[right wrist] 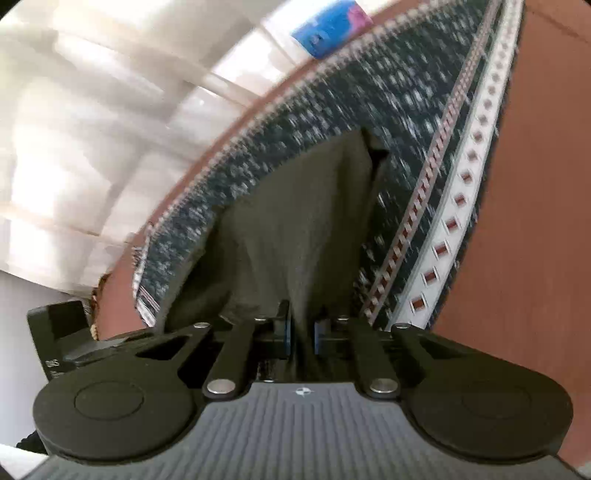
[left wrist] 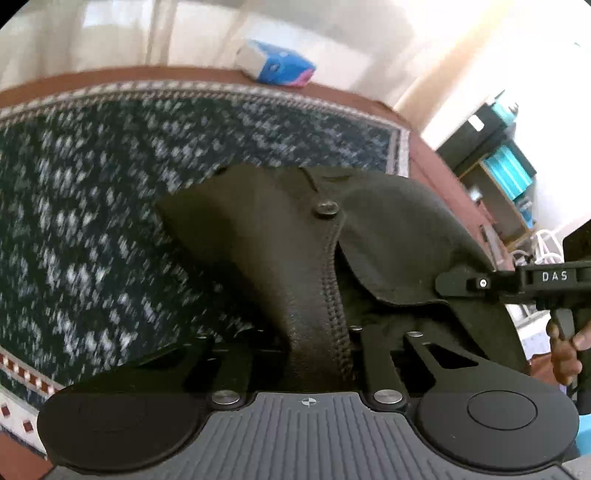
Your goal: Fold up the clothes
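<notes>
Looks like a home room: patterned dark blue rug (left wrist: 110,184) over a reddish-brown surface, pale curtains (left wrist: 129,29) behind, a blue tissue pack (left wrist: 275,62), and open shelves (left wrist: 506,177) holding teal boxes

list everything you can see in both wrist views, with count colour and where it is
garment: one, dark olive-black with a button and stitched seam, lifted over the rug, clamped by both grippers
rug: one, dark blue speckled with white, red-and-white border, on the surface below
tissue pack: one, blue, white and pink, beyond the rug's far edge
shelf unit: one, holding teal items, far right
left gripper: black, shut on garment
right gripper: black, blue pads, shut on garment
hand: one, gripping the right gripper's handle
</notes>
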`<move>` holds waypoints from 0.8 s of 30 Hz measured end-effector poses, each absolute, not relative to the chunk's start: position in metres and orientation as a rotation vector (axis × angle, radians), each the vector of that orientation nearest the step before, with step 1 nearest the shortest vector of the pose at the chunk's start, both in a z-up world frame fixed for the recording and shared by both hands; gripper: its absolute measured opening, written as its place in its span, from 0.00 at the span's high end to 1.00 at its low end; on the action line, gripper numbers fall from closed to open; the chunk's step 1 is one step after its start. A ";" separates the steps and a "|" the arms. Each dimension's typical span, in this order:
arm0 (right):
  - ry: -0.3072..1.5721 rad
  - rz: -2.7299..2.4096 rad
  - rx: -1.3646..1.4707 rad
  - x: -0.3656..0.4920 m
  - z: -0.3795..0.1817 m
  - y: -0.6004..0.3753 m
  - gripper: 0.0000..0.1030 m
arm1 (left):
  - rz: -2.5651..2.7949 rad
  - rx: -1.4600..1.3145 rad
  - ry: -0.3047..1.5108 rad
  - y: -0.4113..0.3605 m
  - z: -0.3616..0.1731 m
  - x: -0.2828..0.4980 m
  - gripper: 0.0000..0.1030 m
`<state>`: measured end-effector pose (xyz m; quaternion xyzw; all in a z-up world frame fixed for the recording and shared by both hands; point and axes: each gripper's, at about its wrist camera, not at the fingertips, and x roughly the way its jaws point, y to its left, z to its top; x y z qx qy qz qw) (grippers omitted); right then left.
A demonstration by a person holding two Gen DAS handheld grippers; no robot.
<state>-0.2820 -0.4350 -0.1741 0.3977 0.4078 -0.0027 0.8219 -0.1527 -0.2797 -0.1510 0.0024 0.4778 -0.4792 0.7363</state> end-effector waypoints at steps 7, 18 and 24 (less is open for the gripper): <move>0.795 0.004 0.766 -0.277 -0.138 -0.467 0.90 | -1.061 0.005 0.951 -0.298 -0.132 -0.143 0.90; 0.741 0.029 0.663 -0.242 -0.126 -0.622 0.90 | -0.996 0.007 0.861 -0.415 -0.143 -0.090 0.90; 0.720 0.100 0.600 -0.182 -0.127 -0.743 0.91 | -0.919 -0.014 0.865 -0.481 -0.176 -0.017 0.90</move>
